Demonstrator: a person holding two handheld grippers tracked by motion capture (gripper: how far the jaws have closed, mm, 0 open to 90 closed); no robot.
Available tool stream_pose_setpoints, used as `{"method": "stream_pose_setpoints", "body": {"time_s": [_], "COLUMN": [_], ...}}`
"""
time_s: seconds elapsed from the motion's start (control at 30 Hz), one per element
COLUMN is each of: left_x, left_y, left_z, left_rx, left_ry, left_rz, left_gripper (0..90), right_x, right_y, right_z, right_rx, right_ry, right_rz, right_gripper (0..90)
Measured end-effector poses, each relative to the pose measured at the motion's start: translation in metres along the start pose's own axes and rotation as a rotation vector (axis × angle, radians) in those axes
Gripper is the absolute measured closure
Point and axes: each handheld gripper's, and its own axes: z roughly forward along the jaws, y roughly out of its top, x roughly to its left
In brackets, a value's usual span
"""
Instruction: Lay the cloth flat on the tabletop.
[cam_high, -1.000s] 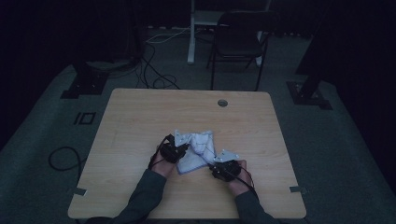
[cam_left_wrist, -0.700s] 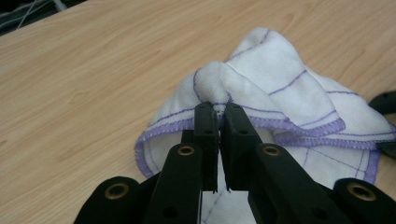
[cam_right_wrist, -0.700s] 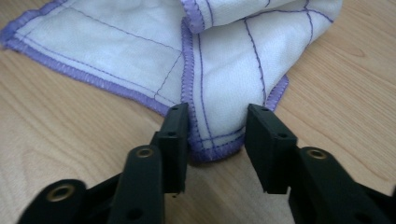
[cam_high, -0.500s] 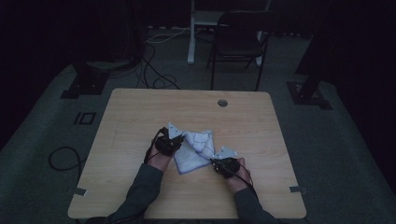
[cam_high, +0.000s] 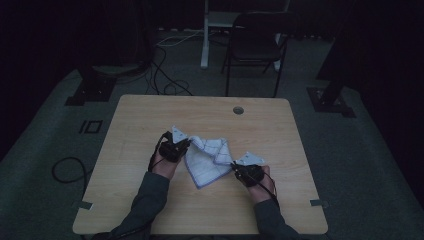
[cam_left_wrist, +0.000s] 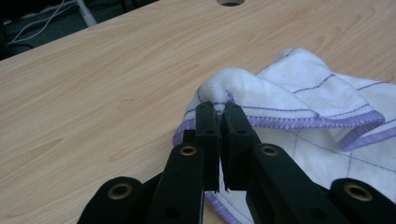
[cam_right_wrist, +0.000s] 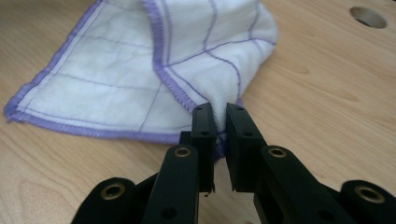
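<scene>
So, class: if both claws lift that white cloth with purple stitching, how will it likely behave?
The cloth is probably floppy: it bunches and folds where the left claw pinches it. It looks light, since a thin edge nipped in the right claw seems enough to hold it. It would likely sag in the middle and not roll or slip.

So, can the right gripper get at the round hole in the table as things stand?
Probably not right away: the right gripper is shut on the cloth, which the left gripper also pinches. The bare table up to the hole looks free, though, once it lets go.
</scene>
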Motion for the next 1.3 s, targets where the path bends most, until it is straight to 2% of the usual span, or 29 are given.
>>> {"method": "stream_pose_setpoints", "body": {"time_s": [0.1, 0.3, 0.6, 0.9, 1.07, 1.3], "left_x": [0.004, 0.011, 0.021, 0.029, 0.036, 0.037], "left_y": [0.000, -0.001, -0.006, -0.006, -0.006, -0.002], "left_z": [-0.001, -0.005, -0.010, -0.017, -0.024, -0.030], "left_rx": [-0.005, -0.013, -0.012, -0.019, -0.027, -0.031], "left_ry": [0.009, 0.015, 0.020, 0.024, 0.023, 0.023], "left_rz": [-0.013, -0.031, -0.054, -0.066, -0.078, -0.071], "left_gripper": [87.4, 87.4, 87.4, 87.4, 87.4, 87.3], "right_x": [-0.003, -0.010, -0.018, -0.024, -0.029, -0.034], "right_y": [0.001, 0.004, 0.013, 0.025, 0.034, 0.044], "right_z": [-0.002, -0.011, -0.021, -0.031, -0.041, -0.048], "right_rx": [0.001, -0.030, -0.056, -0.090, -0.123, -0.141], "right_ry": [-0.003, -0.025, -0.051, -0.073, -0.083, -0.086], "right_rz": [0.009, 0.029, 0.028, 0.019, 0.033, 0.024], "right_gripper": [83.8, 85.8, 85.8, 85.9, 85.7, 85.8]}}
